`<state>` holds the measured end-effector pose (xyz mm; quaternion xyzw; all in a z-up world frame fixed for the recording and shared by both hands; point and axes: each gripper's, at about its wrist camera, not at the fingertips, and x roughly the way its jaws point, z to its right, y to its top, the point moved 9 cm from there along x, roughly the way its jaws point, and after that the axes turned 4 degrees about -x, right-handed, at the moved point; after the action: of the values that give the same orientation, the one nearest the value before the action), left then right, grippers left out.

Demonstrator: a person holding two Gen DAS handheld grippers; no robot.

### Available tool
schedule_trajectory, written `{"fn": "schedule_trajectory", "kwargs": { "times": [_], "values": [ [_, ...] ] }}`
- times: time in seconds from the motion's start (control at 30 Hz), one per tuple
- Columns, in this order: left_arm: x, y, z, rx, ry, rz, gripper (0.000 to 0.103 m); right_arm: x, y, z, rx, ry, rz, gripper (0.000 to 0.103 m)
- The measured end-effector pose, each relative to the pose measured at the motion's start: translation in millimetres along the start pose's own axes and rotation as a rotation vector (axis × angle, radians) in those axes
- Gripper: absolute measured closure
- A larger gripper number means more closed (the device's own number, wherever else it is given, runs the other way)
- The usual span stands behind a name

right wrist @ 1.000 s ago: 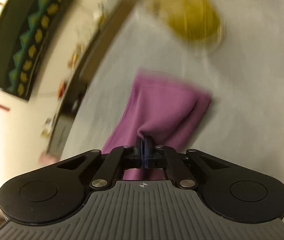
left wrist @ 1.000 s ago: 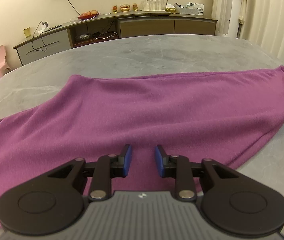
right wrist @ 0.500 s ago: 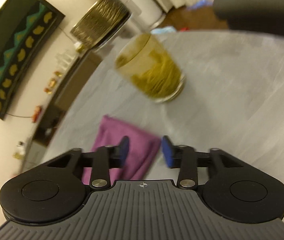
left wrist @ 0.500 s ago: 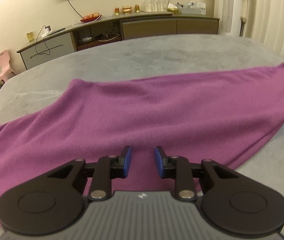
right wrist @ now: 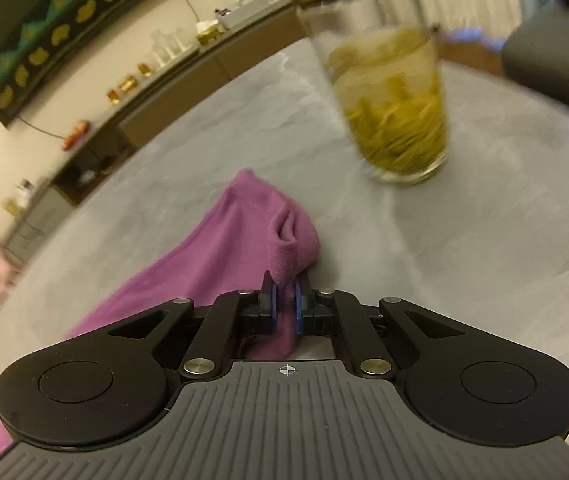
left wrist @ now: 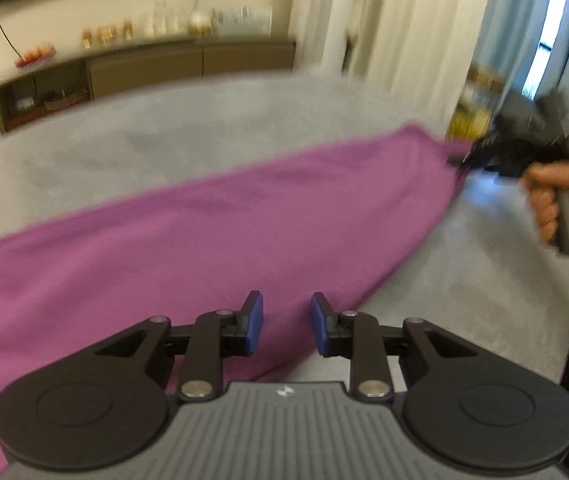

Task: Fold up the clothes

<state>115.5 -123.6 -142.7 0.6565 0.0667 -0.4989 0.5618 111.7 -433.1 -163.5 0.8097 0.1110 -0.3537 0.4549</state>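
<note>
- Risk, left side: left gripper [left wrist: 286,322] hovered over near edge of purple cloth [left wrist: 212,232] with nothing pinched; if the far corner got pulled alone, the cloth would likely drag across the grey surface [left wrist: 464,280] instead of folding.
- Risk, right side: glass of yellow-green liquid [right wrist: 396,112] stood just ahead-right of right gripper [right wrist: 284,308]; a lifted corner could swing and tip it.
- Left gripper: partly open, blue pads apart, empty, cloth below and ahead.
- Right gripper: clamped tight on a bunched cloth corner, fabric between pads.
</note>
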Motion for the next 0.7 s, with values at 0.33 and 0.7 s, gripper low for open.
{"fn": "schedule_trajectory", "kwargs": {
  "times": [0.33, 0.7],
  "values": [
    [-5.6, 48.9, 13.8, -0.242, -0.149, 0.005, 0.074, -57.0, -8.8, -74.1, -0.502, 0.054, 0.204, 0.103],
    [64.2, 81.7, 49.1, -0.540, -0.328, -0.027, 0.064, -57.0, -84.7, -137.3, -0.860, 0.216, 0.037, 0.102]
  ]
}}
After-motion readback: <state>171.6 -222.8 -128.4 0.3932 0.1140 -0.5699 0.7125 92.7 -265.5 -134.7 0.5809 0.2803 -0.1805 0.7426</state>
